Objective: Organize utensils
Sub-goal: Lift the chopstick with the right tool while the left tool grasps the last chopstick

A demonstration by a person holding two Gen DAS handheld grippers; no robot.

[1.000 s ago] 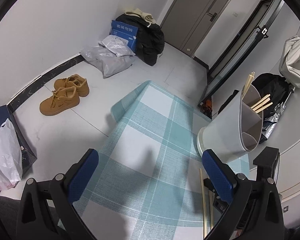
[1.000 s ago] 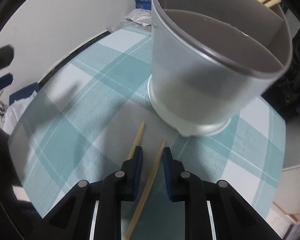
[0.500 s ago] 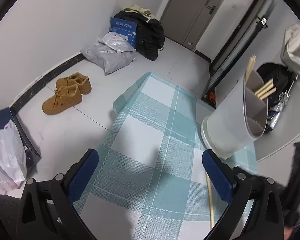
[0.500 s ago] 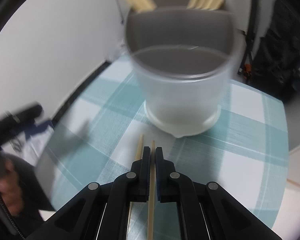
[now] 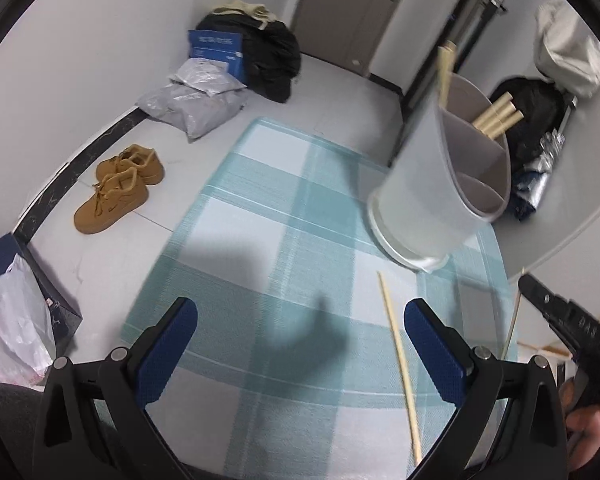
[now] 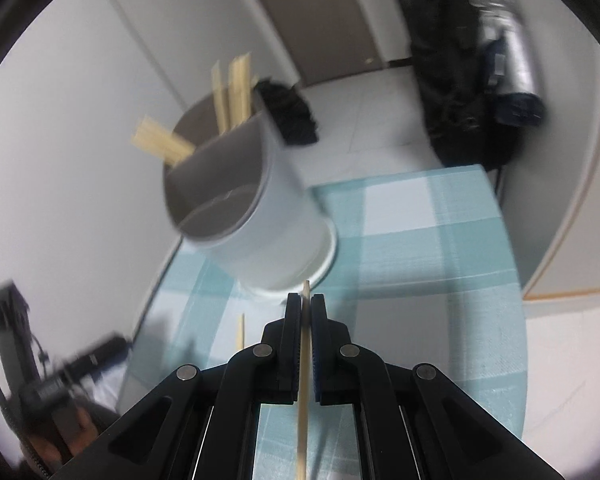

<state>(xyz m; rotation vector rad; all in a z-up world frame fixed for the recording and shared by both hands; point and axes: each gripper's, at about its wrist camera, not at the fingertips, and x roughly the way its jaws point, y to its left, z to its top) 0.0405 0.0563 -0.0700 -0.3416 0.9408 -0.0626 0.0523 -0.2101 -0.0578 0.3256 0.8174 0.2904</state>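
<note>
My right gripper [image 6: 306, 302] is shut on a single wooden chopstick [image 6: 304, 364], held off the table and pointing toward the white divided holder [image 6: 268, 216]. Several chopsticks [image 6: 236, 88] stand in the holder's far compartments. Another chopstick [image 5: 398, 364] lies flat on the teal plaid tablecloth [image 5: 260, 240], just inside the right finger of my left gripper [image 5: 300, 344]. That gripper hangs open over the cloth with nothing between its pads. The holder [image 5: 428, 204] stands beyond it to the right.
The table's left edge drops to a floor with tan shoes [image 5: 116, 188], grey parcels [image 5: 196, 108], a blue box and black bags. A white plastic bag [image 5: 12, 328] lies at the lower left. A pale rounded table [image 5: 572, 216] lies right of the cloth. A black backpack [image 6: 452, 100] lies beyond.
My right gripper closed on one of the two chopsticks, lifted it off the cloth and rolled. The left gripper shifted sideways, so the holder and the remaining chopstick sit nearer the middle of its view.
</note>
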